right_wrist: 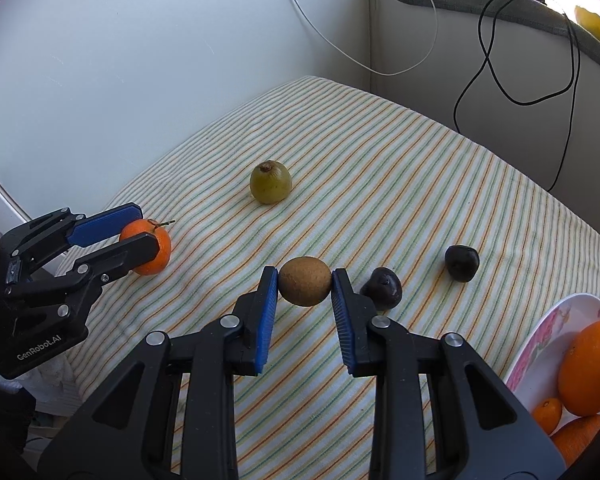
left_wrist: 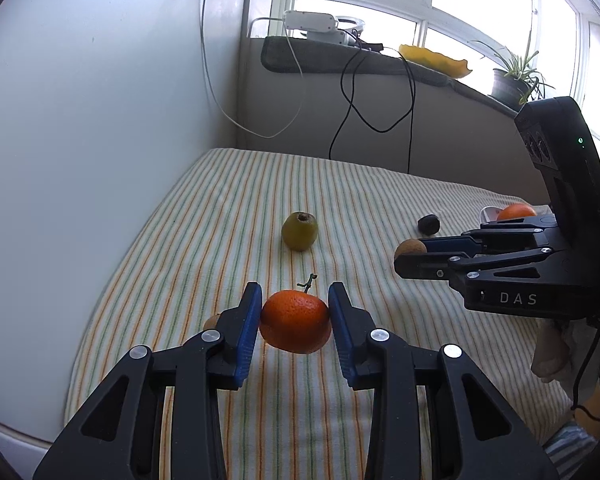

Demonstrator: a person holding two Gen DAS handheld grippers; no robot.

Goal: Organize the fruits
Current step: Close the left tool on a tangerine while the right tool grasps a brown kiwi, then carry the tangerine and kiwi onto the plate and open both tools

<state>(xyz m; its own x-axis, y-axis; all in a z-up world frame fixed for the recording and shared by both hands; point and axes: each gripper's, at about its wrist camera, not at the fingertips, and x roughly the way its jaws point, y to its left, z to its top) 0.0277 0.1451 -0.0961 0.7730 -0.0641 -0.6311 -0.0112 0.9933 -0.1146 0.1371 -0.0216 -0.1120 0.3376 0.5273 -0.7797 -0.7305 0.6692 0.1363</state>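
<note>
- A tangerine (left_wrist: 295,321) with a short green stem sits clamped between the blue pads (left_wrist: 247,334) of the left gripper (left_wrist: 295,330), over a striped cloth (left_wrist: 228,208).
- A round brown fruit (right_wrist: 305,281) is pinched the same way in the right gripper (right_wrist: 305,308), its pads pressed on both sides of the fruit.
- Ahead of the left gripper, farther up the cloth, a green fruit (left_wrist: 299,231) lies alone, well apart from both tools.
- Just to the right of the right gripper's tip rests a dark plum (right_wrist: 382,287); a second dark plum (right_wrist: 462,263) lies farther right, apart from the first.
- At the lower right of the right gripper, a white plate with a pink flower pattern (right_wrist: 540,344) holds a large orange (right_wrist: 592,368) and smaller orange fruits (right_wrist: 548,414).
- A small tan fruit (left_wrist: 211,322) peeks out from behind the left gripper's left finger; little of it shows.
- Beyond the cloth, black and white cables (left_wrist: 352,92) hang down from a sill that bears a potted plant (left_wrist: 512,80) and a yellow dish (left_wrist: 434,60).
</note>
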